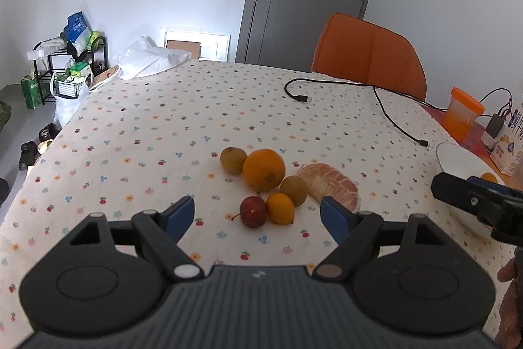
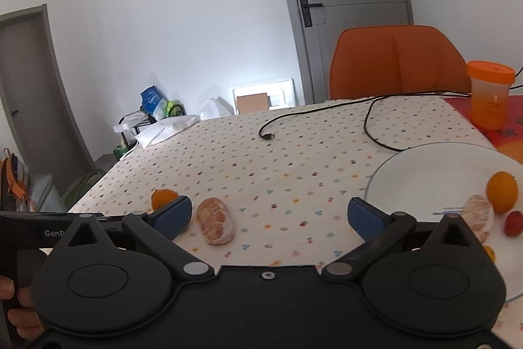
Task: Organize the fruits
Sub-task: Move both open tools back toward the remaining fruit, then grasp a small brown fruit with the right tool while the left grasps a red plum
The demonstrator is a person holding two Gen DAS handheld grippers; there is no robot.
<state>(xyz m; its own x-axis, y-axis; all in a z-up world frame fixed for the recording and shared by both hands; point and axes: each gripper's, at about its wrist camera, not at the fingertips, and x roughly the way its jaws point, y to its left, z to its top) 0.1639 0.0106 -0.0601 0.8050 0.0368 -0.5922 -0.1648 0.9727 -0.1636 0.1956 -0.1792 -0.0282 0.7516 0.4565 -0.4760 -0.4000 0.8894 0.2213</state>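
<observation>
Though unseen leftward, plated orange (image 2: 501, 192).

On the counter (image 1: 130, 126) lies a cluster of six loose fruits: two brown kiwis, one at the back (image 1: 233, 160) and one toward the front (image 1: 294, 190); one large orange (image 1: 264, 169); one small orange citrus (image 1: 280, 207); one small red fruit (image 1: 253, 211); and one peeled citrus piece (image 1: 330, 188).

One white plate (image 2: 434, 172) holds at least four more: one orange (image 2: 501, 192), one peeled piece (image 2: 480, 216), one small red fruit (image 2: 514, 223), and a sliver of one more orange fruit (image 2: 489, 252), mostly hidden.

Two black cables: (image 1: 313, 82), (image 1: 397, 120). One orange cup (image 2: 489, 94). One orange chair (image 1: 369, 54).
</observation>
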